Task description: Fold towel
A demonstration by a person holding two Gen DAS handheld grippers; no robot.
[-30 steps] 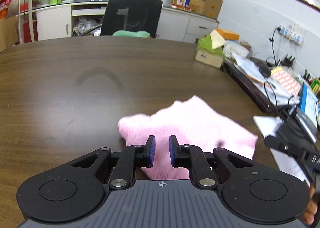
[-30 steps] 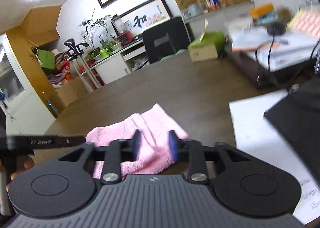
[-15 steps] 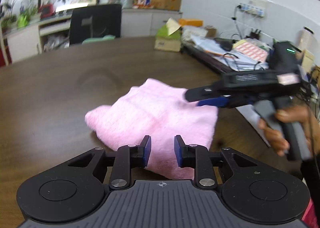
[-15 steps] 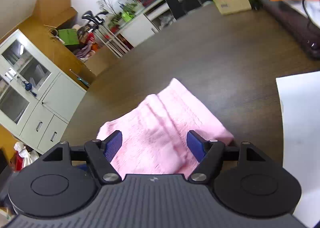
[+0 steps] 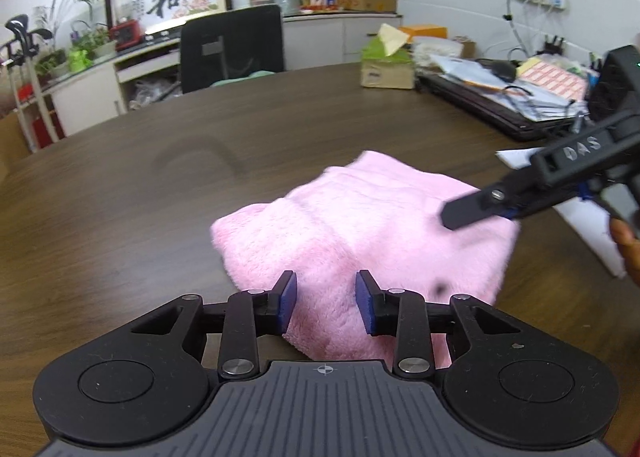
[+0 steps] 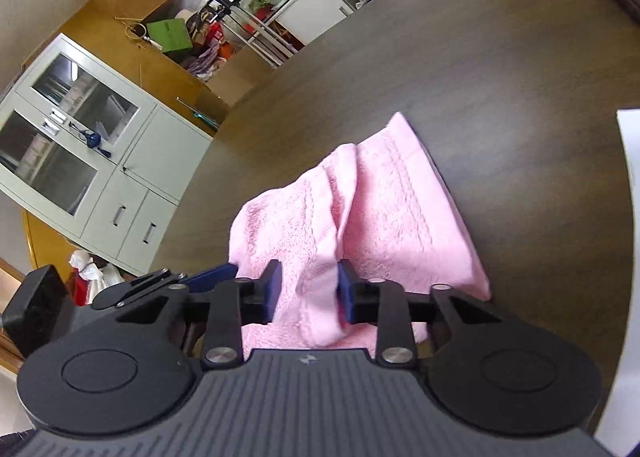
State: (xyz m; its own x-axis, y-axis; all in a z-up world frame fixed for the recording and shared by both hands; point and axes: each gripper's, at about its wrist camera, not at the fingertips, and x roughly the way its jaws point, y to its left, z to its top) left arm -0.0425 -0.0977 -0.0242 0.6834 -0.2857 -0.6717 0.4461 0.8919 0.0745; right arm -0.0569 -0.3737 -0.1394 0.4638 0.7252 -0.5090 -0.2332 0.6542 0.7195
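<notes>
Towel (image 5: 360, 233) is the pink fluffy one, lying bunched and partly folded on the dark wooden table (image 5: 120, 193), toward its right edge, near the white paper (image 5: 592, 225) there. Its near end is cut off behind both gripper bodies, so no idea how the front hem lies. There's a small dark speck on the pile too, can't tell what it is.

Left gripper (image 5: 326, 305) has its jaws partway apart with the towel's near edge showing between the blue pads (image 5: 289, 299); whether they touch the cloth is hard to say, but they aren't pinching it.

Right gripper (image 6: 306, 293) is over the towel's right side. In its own view a raised fold of towel (image 6: 360, 217) runs up between the pads. They look closed against it, though the contact is a bit blurry. From the left camera only one right finger shows, side-on.
</notes>
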